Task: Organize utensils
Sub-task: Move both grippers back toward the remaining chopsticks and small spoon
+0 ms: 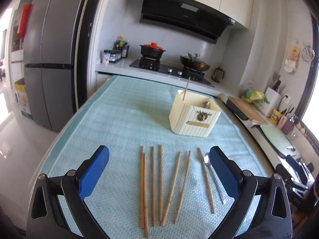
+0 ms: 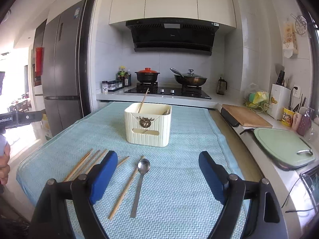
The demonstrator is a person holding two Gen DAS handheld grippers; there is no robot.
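Beyond both pairs of fingers stretched a table covered by a pale blue-green towel (image 1: 119, 119), the largest thing in reach. Farther on stood a steel refrigerator (image 1: 49, 59), a black range hood (image 2: 171, 35), and a cooktop with a red-lidded pot (image 2: 147, 74) and a lidded wok (image 2: 190, 79).

Ahead of the right gripper (image 2: 157, 169), well apart from its tips, sat a cream ribbed utensil holder (image 2: 148, 127) with a brass ornament on its front. One chopstick stood tilted inside it, and a spoon bowl showed at its rim. From the left gripper (image 1: 159, 163) the same holder lay ahead and to the right.

Both grippers were released, jaws spread wide with nothing pressed by the blue pads. No earlier view was available to compare.

Between the left fingers (image 1: 93, 171) lay a row of wooden chopsticks (image 1: 159, 183) flat on the towel, roughly parallel, some touching at their near ends. Just inside the right-hand finger of that gripper lay a metal spoon (image 1: 214, 179) beside the last chopstick.

Between the right fingers (image 2: 211, 175) the spoon (image 2: 140, 181) lay with its bowl pointing away, a single chopstick (image 2: 125, 189) just beside it on the left. More chopsticks passed behind the left finger. A hand (image 2: 5, 159) showed at the far left edge.
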